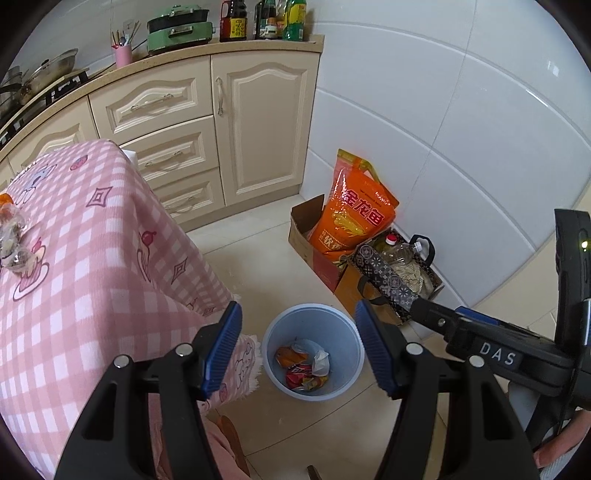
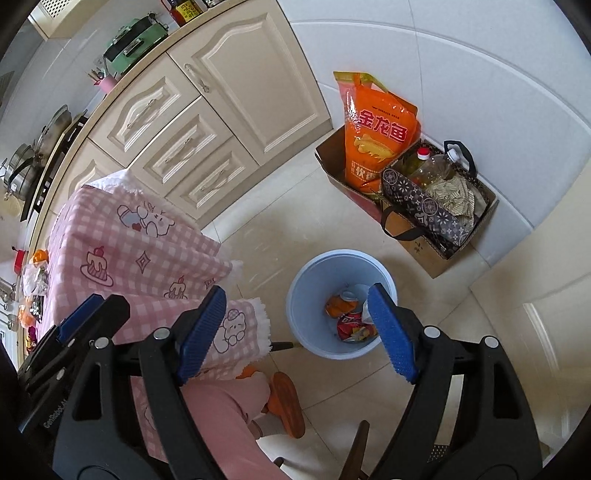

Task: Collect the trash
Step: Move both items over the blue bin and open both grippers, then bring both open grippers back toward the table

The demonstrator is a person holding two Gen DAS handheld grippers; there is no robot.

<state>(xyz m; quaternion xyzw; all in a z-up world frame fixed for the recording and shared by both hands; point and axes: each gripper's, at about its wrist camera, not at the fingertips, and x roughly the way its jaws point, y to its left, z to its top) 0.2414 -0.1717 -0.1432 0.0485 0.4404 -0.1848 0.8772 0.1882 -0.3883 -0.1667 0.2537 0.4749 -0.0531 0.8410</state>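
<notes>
Both the left gripper point(image 1: 299, 347) and right gripper point(image 2: 299, 332) hang released and empty above the blue bin point(image 1: 345, 384) on the floor, already holding wrappers point(image 1: 304, 365), while more trash point(image 1: 13, 236) waits on the desk point(image 1: 92, 258), far left of them.

**Item count, kitchen floor and counter**

One blue bin point(image 1: 314, 350) on the floor. Inside it: three pieces of trash visible — one orange wrapper point(image 1: 290, 357), one red snack packet point(image 1: 304, 380), one pale crumpled wrapper point(image 1: 319, 360); more beneath cannot be ruled out. One orange rice bag point(image 1: 351, 210). One cardboard box point(image 1: 306, 236). One patterned tote bag point(image 1: 391, 280) holding one oil bottle point(image 2: 436, 168). One pink checked tablecloth point(image 1: 92, 258). One green cooker point(image 1: 181, 29). One pink utensil cup point(image 1: 123, 55). Drawers point(image 1: 170, 158): three in the stack. Two grippers, each with two blue pads.
</notes>
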